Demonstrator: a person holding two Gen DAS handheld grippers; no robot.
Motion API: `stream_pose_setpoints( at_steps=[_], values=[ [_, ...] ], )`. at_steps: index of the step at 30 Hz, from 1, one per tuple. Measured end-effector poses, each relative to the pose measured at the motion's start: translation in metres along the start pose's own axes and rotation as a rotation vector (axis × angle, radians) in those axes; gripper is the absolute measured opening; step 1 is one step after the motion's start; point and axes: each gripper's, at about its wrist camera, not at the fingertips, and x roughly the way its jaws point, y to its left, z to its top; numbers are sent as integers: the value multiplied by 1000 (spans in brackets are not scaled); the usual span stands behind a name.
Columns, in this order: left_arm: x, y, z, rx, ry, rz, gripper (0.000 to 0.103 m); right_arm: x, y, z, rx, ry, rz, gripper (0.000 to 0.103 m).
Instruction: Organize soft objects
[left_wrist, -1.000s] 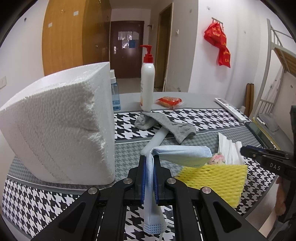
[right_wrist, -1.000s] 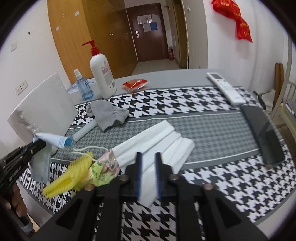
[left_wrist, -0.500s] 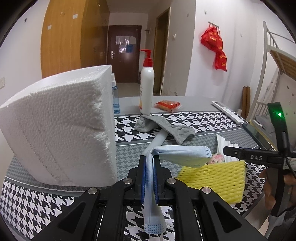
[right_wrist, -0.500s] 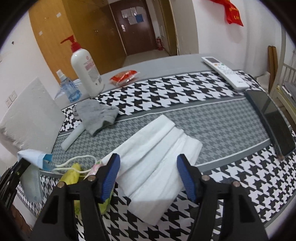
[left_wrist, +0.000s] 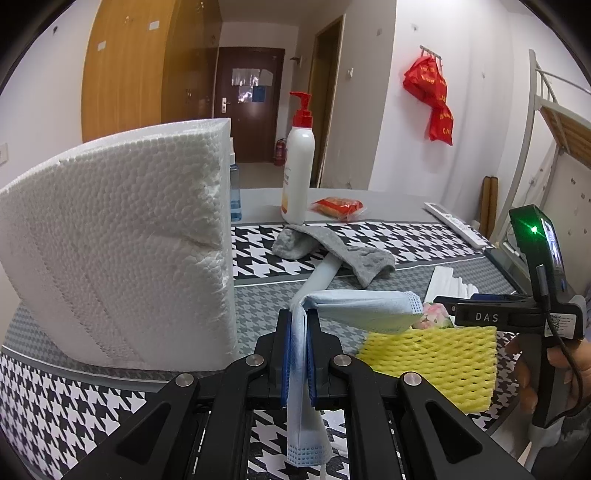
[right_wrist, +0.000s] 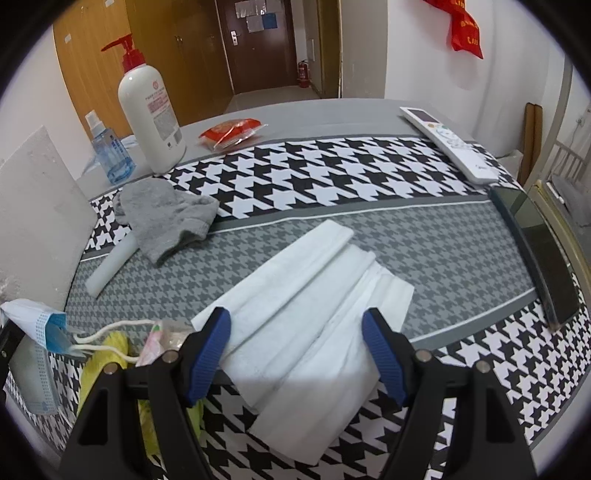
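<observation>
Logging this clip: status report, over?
Left gripper shut on blue face mask. Right gripper opening over white folded cloth, fingers not touching. Nothing in the way.

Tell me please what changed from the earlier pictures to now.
The right hand-held gripper was nearly shut; its jaws are opening and now straddle the folded white cloth without pressing it, and it has come closer over it. The left hand-held gripper stays shut on the blue face mask. The grey sock has not moved.
</observation>
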Motion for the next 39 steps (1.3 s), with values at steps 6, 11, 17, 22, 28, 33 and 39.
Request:
stream_pose_setpoints(
  at_steps=[6,11,17,22,28,33,39],
  values=[
    [1,2,-1,-3,1,0,8,0,0,-1,-26,-4,-51,57],
    [-3,2,0,-8,-13,0,8,-3,-13,0,-11,-13,-73,23],
    [-9,3,1,-13,-20,19,8,-7,-17,-4,-31,-29,-16,5],
    [-18,3,4,-19,-37,23,8,-23,-19,-5,-18,-78,39,5],
    [-32,2,14,-22,-83,15,8,-55,-19,-5,-21,-162,84,5],
    [-41,0,21,-25,-112,26,8,-74,-20,-3,-21,-215,109,5],
    [-48,-3,27,-20,-128,36,8,-98,-17,-6,-41,-276,153,5]
  ],
)
